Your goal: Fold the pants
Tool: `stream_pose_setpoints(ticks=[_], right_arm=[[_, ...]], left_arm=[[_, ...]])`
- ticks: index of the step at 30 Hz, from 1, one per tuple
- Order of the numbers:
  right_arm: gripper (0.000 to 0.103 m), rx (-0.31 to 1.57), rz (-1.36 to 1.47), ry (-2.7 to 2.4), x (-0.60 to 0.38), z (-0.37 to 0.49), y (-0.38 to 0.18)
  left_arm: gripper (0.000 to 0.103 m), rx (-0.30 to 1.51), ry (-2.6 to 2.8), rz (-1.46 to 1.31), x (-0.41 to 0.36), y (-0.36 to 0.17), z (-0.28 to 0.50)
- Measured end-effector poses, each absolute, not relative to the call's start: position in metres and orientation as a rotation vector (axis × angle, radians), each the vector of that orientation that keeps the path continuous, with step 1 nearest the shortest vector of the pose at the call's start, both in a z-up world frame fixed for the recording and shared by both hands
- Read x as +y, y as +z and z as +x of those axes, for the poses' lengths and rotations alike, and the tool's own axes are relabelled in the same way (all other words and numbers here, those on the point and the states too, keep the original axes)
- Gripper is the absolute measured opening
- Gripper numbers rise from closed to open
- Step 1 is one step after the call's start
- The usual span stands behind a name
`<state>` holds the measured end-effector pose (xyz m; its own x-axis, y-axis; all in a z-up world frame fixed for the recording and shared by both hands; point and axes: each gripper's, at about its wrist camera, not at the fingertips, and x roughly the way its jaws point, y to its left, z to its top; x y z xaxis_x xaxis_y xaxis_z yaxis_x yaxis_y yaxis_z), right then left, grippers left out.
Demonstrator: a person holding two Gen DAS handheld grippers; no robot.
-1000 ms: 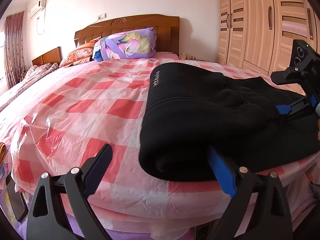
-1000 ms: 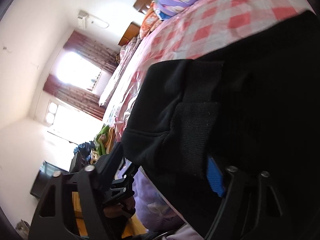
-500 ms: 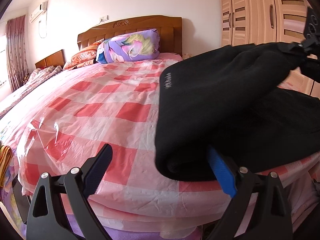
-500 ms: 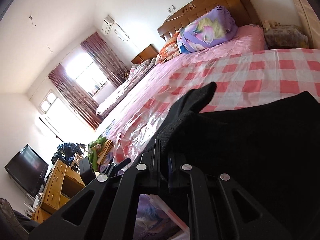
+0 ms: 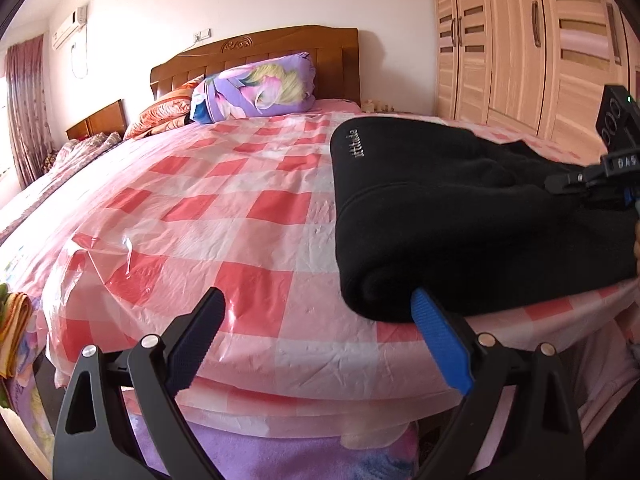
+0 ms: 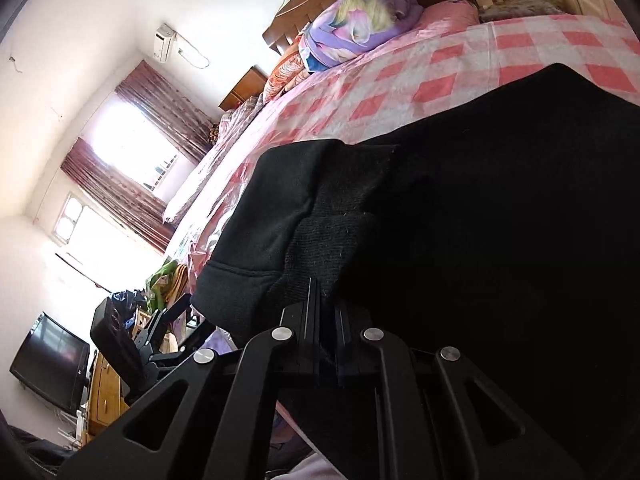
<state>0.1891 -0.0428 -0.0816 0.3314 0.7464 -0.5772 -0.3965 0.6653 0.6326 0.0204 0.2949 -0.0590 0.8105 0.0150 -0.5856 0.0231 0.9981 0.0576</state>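
Left wrist view: black pants [image 5: 460,208] lie folded on the bed [image 5: 224,208], at its near edge, on the wardrobe side of the pink checked cover [image 5: 256,280]. The left hand-held gripper [image 5: 316,332] has its jaws spread wide; the blue finger [image 5: 440,344] touches the folded edge of the pants at the bed edge, the dark finger [image 5: 196,340] is well apart from them over the cover, so nothing is gripped. The right hand-held gripper [image 5: 592,182] shows at the wardrobe side of the pants, over the cloth. Right wrist view: the right hand-held gripper [image 6: 326,312] has just been closing, its fingers nearly together and pinching a ribbed black cuff or band of the pants [image 6: 332,240]. The rest of the pants spread dark across that frame. A purple floral pillow [image 5: 256,88] sits at the wooden headboard [image 5: 256,52], far from the pants. The wardrobe [image 5: 532,44] stands beyond the pants.
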Motion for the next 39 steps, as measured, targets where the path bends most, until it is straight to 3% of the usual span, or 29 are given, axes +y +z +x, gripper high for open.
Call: stream_pose_setpoints(ticks=[4,5,6,7,17,20,22,24,27,38,39], right_arm=[[0.022,1.092,0.512,0.756,-0.062,0.191,-0.091],[0.038,1.093,0.530,0.743,-0.071,0.188,-0.092],[0.081,1.087,0.544,0.735,-0.078,0.185,-0.092],[0.087,1.051,0.578,0.748,-0.086,0.181,-0.089],[0.092,1.141,0.500,0.808,-0.045,0.188,-0.087],[0.089,1.152,0.469,0.827,-0.019,0.197,-0.085],[0.072,1.152,0.465,0.819,-0.011,0.197,-0.087],[0.038,1.151,0.478,0.785,-0.013,0.199,-0.096],[0.021,1.101,0.539,0.788,-0.025,0.197,-0.098],[0.019,0.779,0.398,0.849,-0.006,0.188,0.026],[0.019,0.761,0.381,0.850,-0.006,0.185,0.033]], left_arm=[[0.094,0.634,-0.002,0.058,0.292,-0.062,0.022],[0.094,0.632,-0.005,0.058,0.290,-0.063,0.022],[0.094,0.630,-0.005,0.065,0.289,-0.063,0.023],[0.094,0.626,-0.004,0.070,0.287,-0.063,0.023],[0.094,0.593,-0.029,0.061,0.274,-0.061,0.029],[0.094,0.594,-0.034,0.063,0.273,-0.063,0.028],[0.094,0.594,-0.031,0.065,0.273,-0.063,0.027],[0.094,0.592,-0.027,0.068,0.275,-0.063,0.026],[0.094,0.597,-0.023,0.064,0.278,-0.064,0.023],[0.095,0.630,0.009,0.049,0.278,-0.067,0.040],[0.100,0.636,0.014,0.043,0.280,-0.066,0.044]])
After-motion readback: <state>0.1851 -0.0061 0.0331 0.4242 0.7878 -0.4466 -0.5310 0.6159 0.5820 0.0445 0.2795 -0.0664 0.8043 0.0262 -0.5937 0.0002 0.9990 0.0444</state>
